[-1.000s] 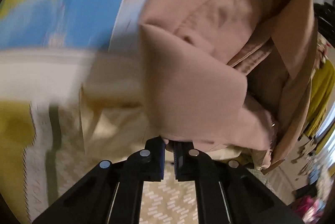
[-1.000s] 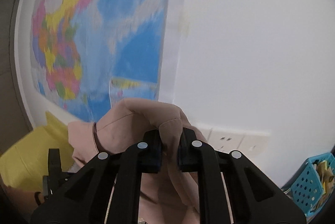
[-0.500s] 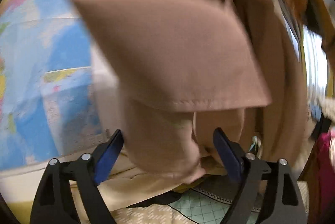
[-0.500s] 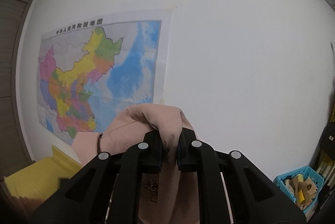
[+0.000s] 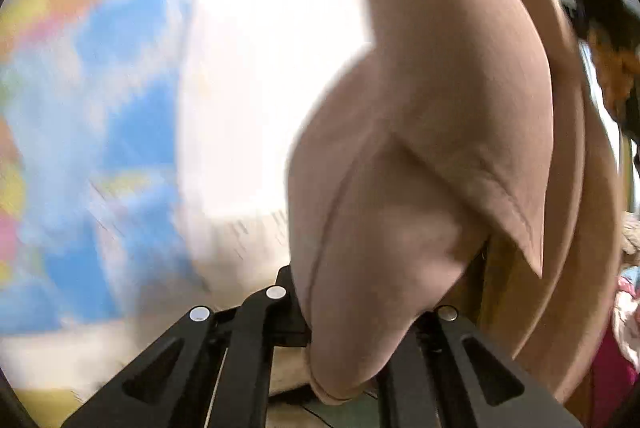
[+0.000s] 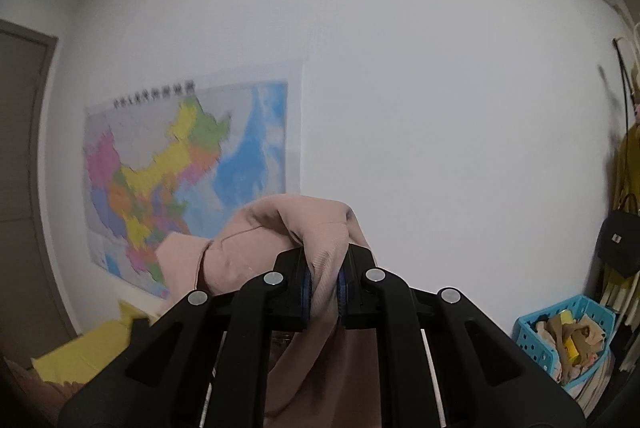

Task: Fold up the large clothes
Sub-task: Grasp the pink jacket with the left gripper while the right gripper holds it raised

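the right gripper [image 6: 323, 286] is clamped on a bunched fold of the dusty-pink garment [image 6: 280, 236], held up in front of a white wall [image 6: 440, 107] with a colourful map [image 6: 180, 179]. a blue basket [image 6: 560, 336] sits low at the right. in the left wrist view the left gripper [image 5: 352, 312] has the same garment [image 5: 432, 155] draped over its fingers; whether they pinch it cannot be told, and the background is blurred.

Right gripper [image 6: 323, 286] fingers [image 6: 294, 288] pinch a bunch of pinkish-beige garment [image 6: 280, 228], held up before a white wall [image 6: 420, 87] with a colourful map [image 6: 184, 179]; blue basket [image 6: 560, 340] lower right.
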`<state>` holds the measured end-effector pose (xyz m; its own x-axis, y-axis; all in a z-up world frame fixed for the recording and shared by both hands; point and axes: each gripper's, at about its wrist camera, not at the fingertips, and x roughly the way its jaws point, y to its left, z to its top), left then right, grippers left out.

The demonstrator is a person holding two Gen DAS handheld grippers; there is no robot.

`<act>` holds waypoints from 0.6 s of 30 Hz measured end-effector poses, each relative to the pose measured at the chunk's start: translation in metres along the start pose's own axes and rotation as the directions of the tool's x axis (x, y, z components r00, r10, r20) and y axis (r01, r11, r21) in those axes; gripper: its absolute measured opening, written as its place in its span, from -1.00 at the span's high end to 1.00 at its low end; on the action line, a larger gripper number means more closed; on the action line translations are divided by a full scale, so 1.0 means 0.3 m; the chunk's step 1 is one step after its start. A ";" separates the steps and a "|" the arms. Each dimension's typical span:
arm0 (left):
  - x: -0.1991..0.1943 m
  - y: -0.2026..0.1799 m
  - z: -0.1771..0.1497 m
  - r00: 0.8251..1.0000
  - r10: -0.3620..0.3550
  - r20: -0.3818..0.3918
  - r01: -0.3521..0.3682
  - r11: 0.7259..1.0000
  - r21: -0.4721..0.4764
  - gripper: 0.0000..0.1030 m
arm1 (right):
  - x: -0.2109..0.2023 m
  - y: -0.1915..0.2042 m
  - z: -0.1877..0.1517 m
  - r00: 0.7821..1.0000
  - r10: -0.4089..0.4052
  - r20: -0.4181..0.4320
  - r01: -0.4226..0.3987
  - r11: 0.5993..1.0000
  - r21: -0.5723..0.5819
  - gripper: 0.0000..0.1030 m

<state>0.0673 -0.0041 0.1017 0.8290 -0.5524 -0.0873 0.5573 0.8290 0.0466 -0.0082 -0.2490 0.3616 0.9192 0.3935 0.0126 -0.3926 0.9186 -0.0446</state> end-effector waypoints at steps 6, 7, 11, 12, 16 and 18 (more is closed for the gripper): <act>-0.426 -0.005 0.283 0.986 0.122 0.111 -0.125 0.992 0.017 0.88 | -0.197 0.070 0.009 0.997 0.073 0.024 -0.074 0.997 0.034 0.81; -0.492 -0.016 0.311 0.983 0.147 0.113 -0.150 0.988 0.022 0.88 | -0.215 0.086 -0.002 0.996 0.087 0.019 -0.088 0.995 0.039 0.81; -0.700 -0.005 0.364 0.959 0.254 0.125 -0.263 0.962 0.067 0.88 | -0.289 0.171 -0.059 0.983 0.185 0.007 -0.185 0.981 0.056 0.81; -0.757 -0.011 0.379 0.952 0.280 0.126 -0.291 0.954 0.079 0.88 | -0.307 0.190 -0.069 0.975 0.223 0.007 -0.223 0.973 0.066 0.81; -1.011 -0.073 0.440 0.918 0.372 0.140 -0.390 0.912 0.131 0.87 | -0.394 0.287 -0.084 0.941 0.338 0.020 -0.339 0.938 0.066 0.80; -1.124 -0.104 0.471 0.896 0.425 0.129 -0.441 0.886 0.145 0.87 | -0.419 0.326 -0.086 0.924 0.382 0.023 -0.382 0.921 0.070 0.80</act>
<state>-0.2230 0.1439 0.2704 0.9856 -0.1538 0.0697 0.1348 0.9653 0.2236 -0.1615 -0.2095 0.3300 0.6989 0.7150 0.0174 -0.7152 0.6985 0.0237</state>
